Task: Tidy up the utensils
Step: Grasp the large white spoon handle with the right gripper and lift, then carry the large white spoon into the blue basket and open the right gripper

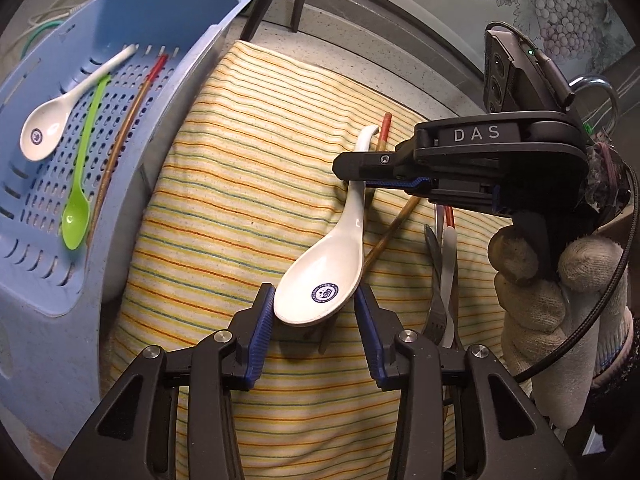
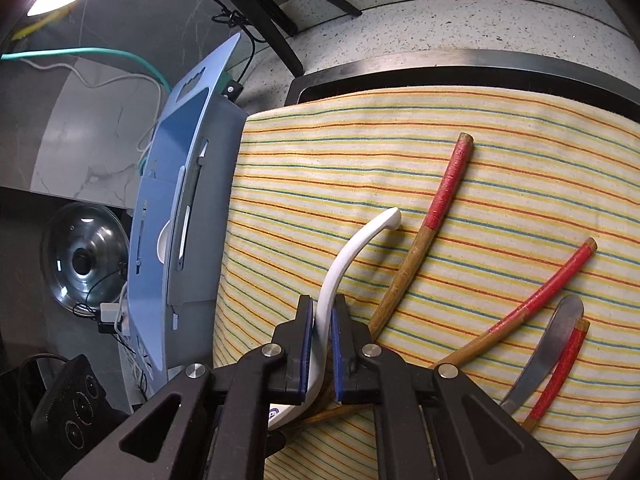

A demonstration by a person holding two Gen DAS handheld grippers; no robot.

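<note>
A cream cloth point(image 1: 240, 208) carries thin orange, yellow, green and blue stripes. The glossy white ceramic soup spoon point(image 1: 320, 280) bears a round navy emblem in its bowl. Brown bamboo chopsticks point(image 2: 436, 236) have red-wrapped tops. The perforated plastic basket point(image 1: 132, 12) is pale blue; inside lie a second white spoon with a blue emblem point(image 1: 52, 128) and a lime-green plastic spoon point(image 1: 78, 208). Both black grippers have blue ribbed pads point(image 1: 260, 332). The countertop point(image 2: 440, 28) is white, speckled dark.
</note>
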